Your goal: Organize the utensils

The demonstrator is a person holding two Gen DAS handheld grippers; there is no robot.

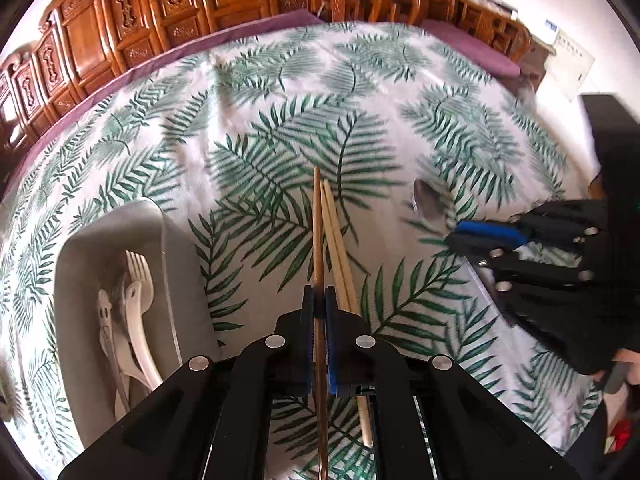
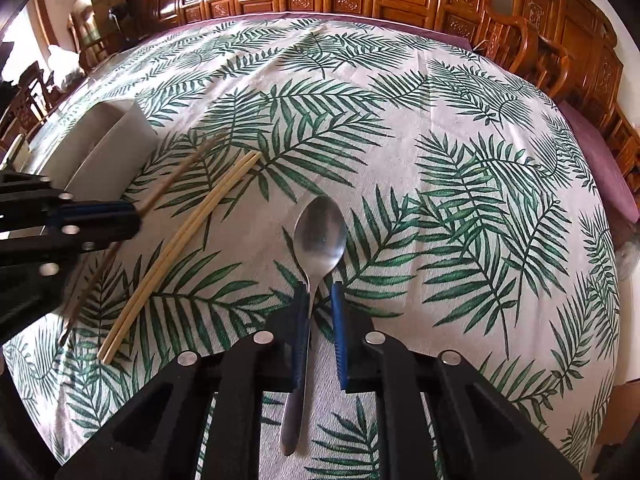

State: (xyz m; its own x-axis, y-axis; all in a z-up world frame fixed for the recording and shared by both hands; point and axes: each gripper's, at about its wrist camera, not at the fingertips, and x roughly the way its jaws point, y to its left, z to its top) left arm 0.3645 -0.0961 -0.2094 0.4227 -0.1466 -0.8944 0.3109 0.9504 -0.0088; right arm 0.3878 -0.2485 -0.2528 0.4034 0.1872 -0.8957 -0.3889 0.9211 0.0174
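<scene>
My left gripper [image 1: 319, 300] is shut on a brown chopstick [image 1: 317, 232] and holds it above the leaf-print cloth. A pale pair of chopsticks [image 1: 338, 252] lies on the cloth just right of it, also seen in the right wrist view [image 2: 188, 240]. My right gripper [image 2: 320, 308] is open, its fingers either side of the neck of a metal spoon [image 2: 320, 232] that lies on the cloth. The grey organizer tray [image 1: 80, 248] at the left holds white plastic forks [image 1: 138, 280]. The left gripper [image 2: 100, 220] with its brown chopstick [image 2: 176, 176] shows at the left of the right wrist view.
The round table carries a leaf-print cloth [image 2: 440, 160] over a purple one [image 1: 260, 26]. Carved wooden chairs [image 2: 540, 40] and panels ring the far side. The tray [image 2: 116, 136] stands at the left of the right wrist view. The right gripper [image 1: 492, 236] shows at the right.
</scene>
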